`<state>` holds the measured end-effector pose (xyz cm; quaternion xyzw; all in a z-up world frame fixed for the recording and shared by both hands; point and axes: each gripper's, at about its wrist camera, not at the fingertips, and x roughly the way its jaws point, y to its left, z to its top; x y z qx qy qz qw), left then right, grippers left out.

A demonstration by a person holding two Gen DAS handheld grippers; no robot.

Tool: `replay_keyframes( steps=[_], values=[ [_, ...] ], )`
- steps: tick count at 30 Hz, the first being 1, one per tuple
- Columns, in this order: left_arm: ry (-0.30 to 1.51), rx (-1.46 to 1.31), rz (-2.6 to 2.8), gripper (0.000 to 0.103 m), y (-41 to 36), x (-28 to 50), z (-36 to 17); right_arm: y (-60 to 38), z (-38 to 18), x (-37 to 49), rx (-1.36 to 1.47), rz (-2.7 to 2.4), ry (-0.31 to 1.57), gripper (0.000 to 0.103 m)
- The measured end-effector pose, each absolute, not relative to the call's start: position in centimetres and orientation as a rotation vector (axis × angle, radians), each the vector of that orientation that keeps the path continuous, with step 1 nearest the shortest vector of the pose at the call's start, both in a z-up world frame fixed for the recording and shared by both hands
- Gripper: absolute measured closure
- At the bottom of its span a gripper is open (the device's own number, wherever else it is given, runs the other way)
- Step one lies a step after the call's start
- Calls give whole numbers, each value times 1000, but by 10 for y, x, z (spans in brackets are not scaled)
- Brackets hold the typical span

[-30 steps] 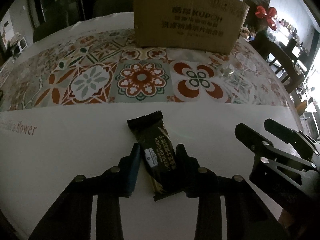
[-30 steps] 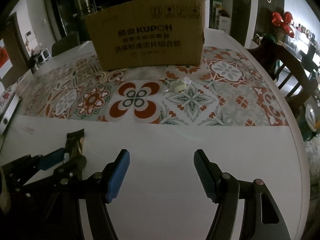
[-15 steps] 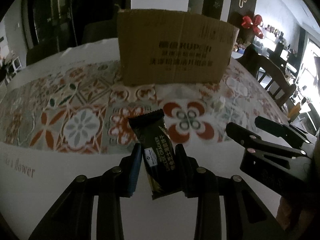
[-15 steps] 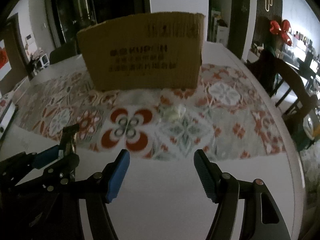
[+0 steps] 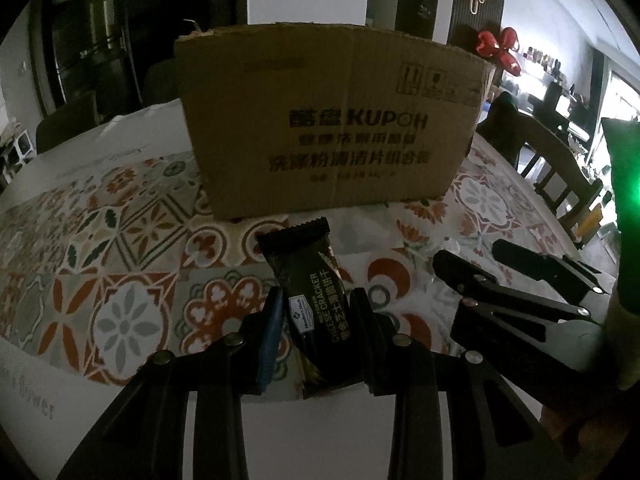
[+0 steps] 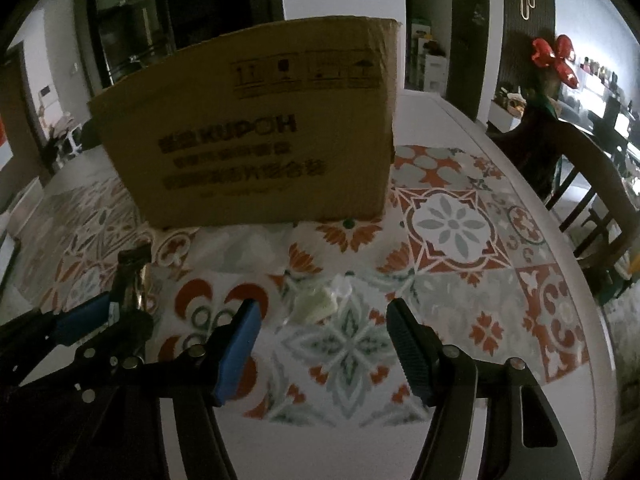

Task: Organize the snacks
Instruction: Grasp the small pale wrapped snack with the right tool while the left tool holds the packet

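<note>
- While the room around us is dim, we see our left tool (image 5: pixel 316 316) pinching a dark cheese cracker packet (image 5: pixel 310 300) by its sides, the blue pads pressed against the wrapper.
- We hold the packet lifted off the counter (image 5: pixel 100 248), its crimped top end pointing toward the cardboard box (image 5: pixel 328 128).
- Our right tool (image 6: pixel 322 344) stands spread with nothing between its pads; its jaws have just been closing a little.
- Just beyond the right tool's tips, we see a small pale wrapped snack (image 6: pixel 316 304) lying on the patterned tile cloth (image 6: pixel 452 224).
- We see the box standing upright on that cloth, beyond both tools, with a wooden chair (image 6: pixel 588 184) off to the right of the counter.
</note>
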<state>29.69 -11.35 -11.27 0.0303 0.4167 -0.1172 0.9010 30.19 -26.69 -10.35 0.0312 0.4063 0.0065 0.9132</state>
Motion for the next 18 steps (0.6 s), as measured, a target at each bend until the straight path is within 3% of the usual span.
replay_keyframes(
  steps=[9, 14, 18],
  values=[
    [884, 69, -245, 70, -119, 311, -121, -267, -117, 319, 81, 25, 874, 52],
    [888, 66, -246, 70, -118, 315, -123, -264, -120, 320, 69, 34, 878, 67],
    [883, 65, -249, 70, -118, 313, -121, -263, -119, 318, 68, 35, 876, 68]
  ],
)
